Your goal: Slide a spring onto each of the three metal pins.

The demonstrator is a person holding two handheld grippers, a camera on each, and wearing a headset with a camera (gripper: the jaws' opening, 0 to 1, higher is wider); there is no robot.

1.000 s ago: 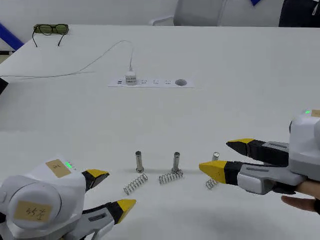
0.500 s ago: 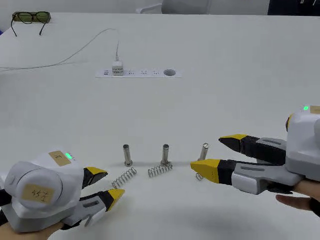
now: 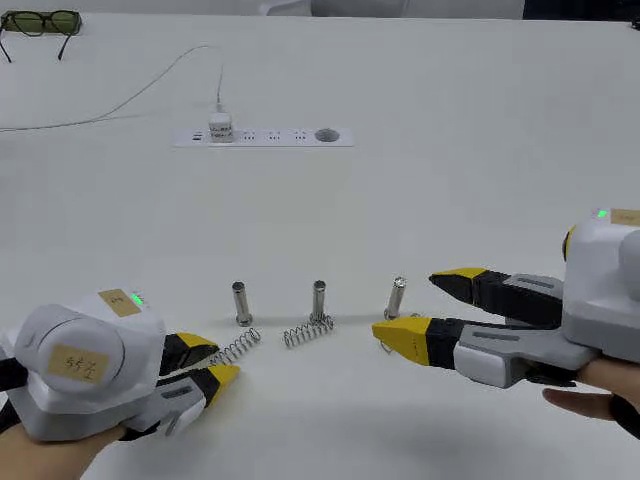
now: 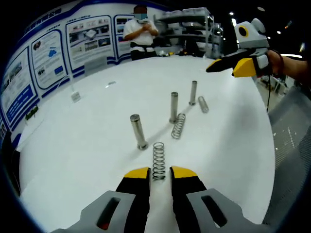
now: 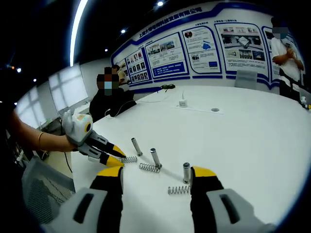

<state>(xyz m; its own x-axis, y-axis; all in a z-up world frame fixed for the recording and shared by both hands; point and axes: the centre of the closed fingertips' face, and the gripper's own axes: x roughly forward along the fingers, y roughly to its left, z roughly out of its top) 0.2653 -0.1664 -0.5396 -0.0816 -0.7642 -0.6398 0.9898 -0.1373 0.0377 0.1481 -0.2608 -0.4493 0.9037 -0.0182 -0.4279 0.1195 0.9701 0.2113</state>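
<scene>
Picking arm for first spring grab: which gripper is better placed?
Left, probably. The left gripper has the near end of the leftmost spring between its tips, in line with them. The right gripper is wide open, the rightmost spring lying crosswise and the rightmost pin close to one jaw.

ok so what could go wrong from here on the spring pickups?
1. The left hand-held gripper has narrowly open jaws at just the near end of the left spring, which lies loose. Pinching only that end could flick it away or roll it into the left pin.
2. The right hand-held gripper has wide-open jaws either side of the right pin, with the right spring at its base. Closing may tip the pin if it isn't fixed.
</scene>
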